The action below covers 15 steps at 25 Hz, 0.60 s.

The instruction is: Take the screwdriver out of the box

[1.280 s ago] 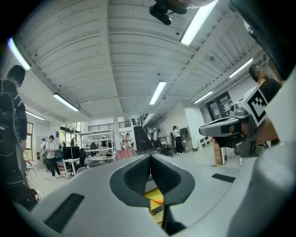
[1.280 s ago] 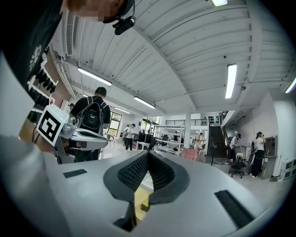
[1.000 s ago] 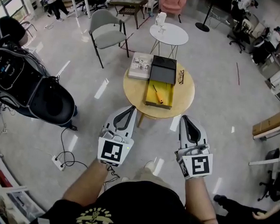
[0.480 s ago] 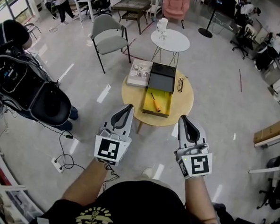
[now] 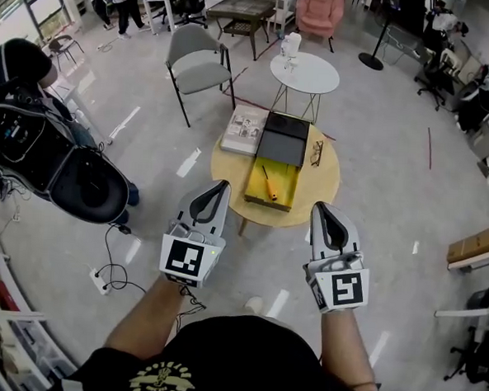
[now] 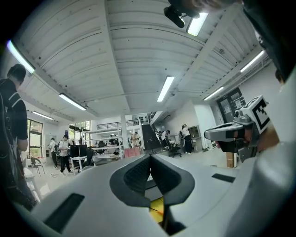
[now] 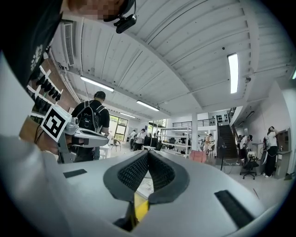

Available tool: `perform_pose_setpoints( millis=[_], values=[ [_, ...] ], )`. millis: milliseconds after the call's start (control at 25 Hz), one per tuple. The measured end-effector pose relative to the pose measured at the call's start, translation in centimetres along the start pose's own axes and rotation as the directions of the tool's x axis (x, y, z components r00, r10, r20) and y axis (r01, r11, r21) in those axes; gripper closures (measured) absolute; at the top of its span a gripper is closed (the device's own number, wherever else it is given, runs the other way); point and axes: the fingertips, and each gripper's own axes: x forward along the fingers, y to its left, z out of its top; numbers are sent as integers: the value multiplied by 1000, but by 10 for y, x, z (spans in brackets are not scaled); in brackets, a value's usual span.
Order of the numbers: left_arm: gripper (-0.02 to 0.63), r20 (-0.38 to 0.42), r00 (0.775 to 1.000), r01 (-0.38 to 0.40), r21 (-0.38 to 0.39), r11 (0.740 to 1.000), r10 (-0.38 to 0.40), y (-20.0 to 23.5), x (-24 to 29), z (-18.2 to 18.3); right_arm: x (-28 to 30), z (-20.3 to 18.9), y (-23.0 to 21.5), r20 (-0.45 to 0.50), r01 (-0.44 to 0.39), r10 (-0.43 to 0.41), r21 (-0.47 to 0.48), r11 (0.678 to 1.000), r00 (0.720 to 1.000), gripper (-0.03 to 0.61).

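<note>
On a round wooden table stands a yellow box, open, with its dark lid folded back. Inside it lies a screwdriver with an orange handle. My left gripper hangs shut and empty over the floor, just short of the table's near left edge. Level with it, my right gripper is shut and empty off the near right edge. In the left gripper view, the left gripper has its pads together, with a sliver of the yellow box below them. The right gripper looks the same.
A book and a pair of glasses lie on the table beside the box. Behind it stand a grey chair and a small white table. A person with a black backpack stands at the left. A power strip lies on the floor.
Both grippers have been carried a little forward toward the table, still shut. The table and box have drifted slightly lower in the head view.
</note>
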Motion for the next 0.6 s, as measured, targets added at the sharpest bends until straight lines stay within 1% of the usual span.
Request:
perform_pose_setpoints(
  millis=[120, 280, 440, 600],
  values=[
    [597, -19, 1000, -4, 12, 1000, 5, -3, 2, -1, 0, -6, -7, 2, -8, 8, 32, 999, 1000, 565],
    [597, -40, 999, -16, 28, 999, 18, -8, 4, -1, -5, -11, -13, -2, -21, 22, 50, 998, 1000, 565],
    [597, -59, 998, -31, 1, 1000, 31, -10, 5, 0, -12, -15, -17, -35, -31, 33, 71, 997, 999, 565],
    [597, -67, 997, -49, -15, 999, 48, -5, 3, -3, -12, -14, -20, -31, -31, 33, 71, 997, 999, 565]
  ],
)
